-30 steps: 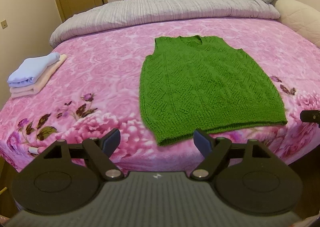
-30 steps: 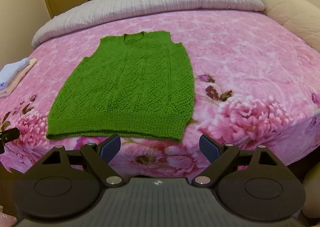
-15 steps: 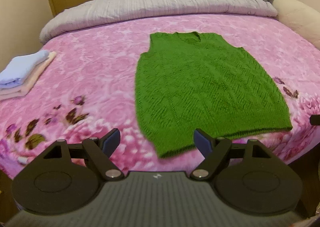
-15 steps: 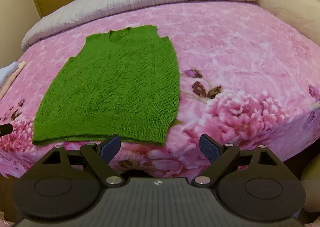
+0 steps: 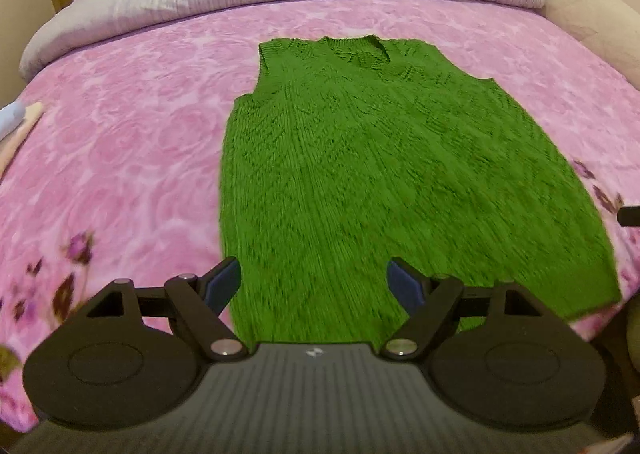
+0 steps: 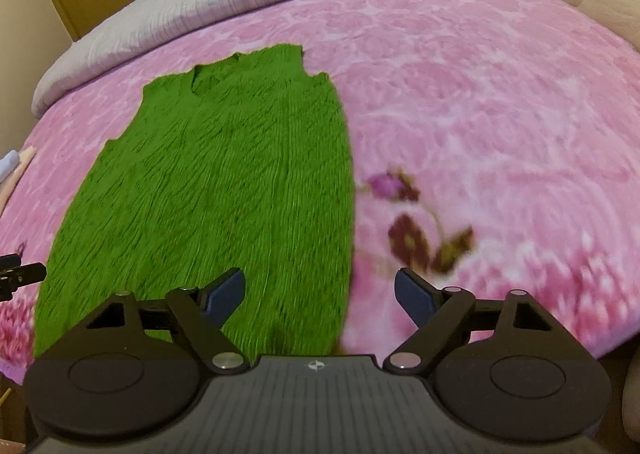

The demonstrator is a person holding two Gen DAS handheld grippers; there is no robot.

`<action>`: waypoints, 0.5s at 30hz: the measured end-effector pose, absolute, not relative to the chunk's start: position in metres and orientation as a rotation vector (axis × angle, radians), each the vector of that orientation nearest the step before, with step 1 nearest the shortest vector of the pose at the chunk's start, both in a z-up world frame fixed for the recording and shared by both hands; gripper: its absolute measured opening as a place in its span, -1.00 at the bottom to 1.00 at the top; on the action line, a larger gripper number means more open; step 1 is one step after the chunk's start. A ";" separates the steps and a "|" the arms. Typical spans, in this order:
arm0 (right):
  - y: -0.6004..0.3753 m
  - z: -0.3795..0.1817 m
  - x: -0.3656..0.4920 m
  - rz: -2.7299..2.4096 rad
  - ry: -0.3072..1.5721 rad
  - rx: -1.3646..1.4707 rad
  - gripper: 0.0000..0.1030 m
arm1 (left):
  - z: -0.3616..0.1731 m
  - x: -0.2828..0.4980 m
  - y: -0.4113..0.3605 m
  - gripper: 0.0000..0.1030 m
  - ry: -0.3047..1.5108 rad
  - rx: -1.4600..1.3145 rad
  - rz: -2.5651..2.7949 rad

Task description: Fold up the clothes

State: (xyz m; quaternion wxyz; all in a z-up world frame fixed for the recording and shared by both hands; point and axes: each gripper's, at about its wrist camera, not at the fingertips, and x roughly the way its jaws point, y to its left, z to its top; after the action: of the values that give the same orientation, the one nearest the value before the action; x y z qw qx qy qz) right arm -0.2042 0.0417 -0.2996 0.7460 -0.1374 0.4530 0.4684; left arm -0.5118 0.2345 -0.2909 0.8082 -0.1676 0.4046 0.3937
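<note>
Left view: green vest [image 5: 384, 182] flat on the pink bed [image 5: 120, 142], neck far away, bottom edge near; left tongs [image 5: 314, 282] spread wide and empty, over the left bottom corner. Right view: right tongs [image 6: 320, 292] spread wide too, empty, over the right bottom corner of the vest [image 6: 224, 190]. Could pinch only the top layer, or the blanket too, and drag the floppy knit crooked.

Both wrist views look toward 12 o'clock from low over the bed's [image 5: 132, 142] foot, close above the green vest [image 5: 384, 182]; the 2 share vest and bed.
</note>
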 end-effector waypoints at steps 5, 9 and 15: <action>0.070 -0.305 -0.182 1.069 0.990 -0.300 0.51 | -0.294 -0.502 0.269 0.40 0.829 -0.374 0.802; 0.095 -0.311 -0.159 1.104 1.004 -0.291 0.36 | -0.298 -0.490 0.302 0.33 0.821 -0.370 0.785; 0.139 -0.323 -0.128 1.187 1.030 -0.297 0.10 | -0.302 -0.475 0.353 0.33 0.814 -0.370 0.731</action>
State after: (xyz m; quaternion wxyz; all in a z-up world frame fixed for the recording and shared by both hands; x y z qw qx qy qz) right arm -0.1276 0.1394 -0.3233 0.6970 -0.1332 0.4617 0.5323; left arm -0.4746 0.3533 -0.3022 0.8379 -0.1747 0.3846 0.3456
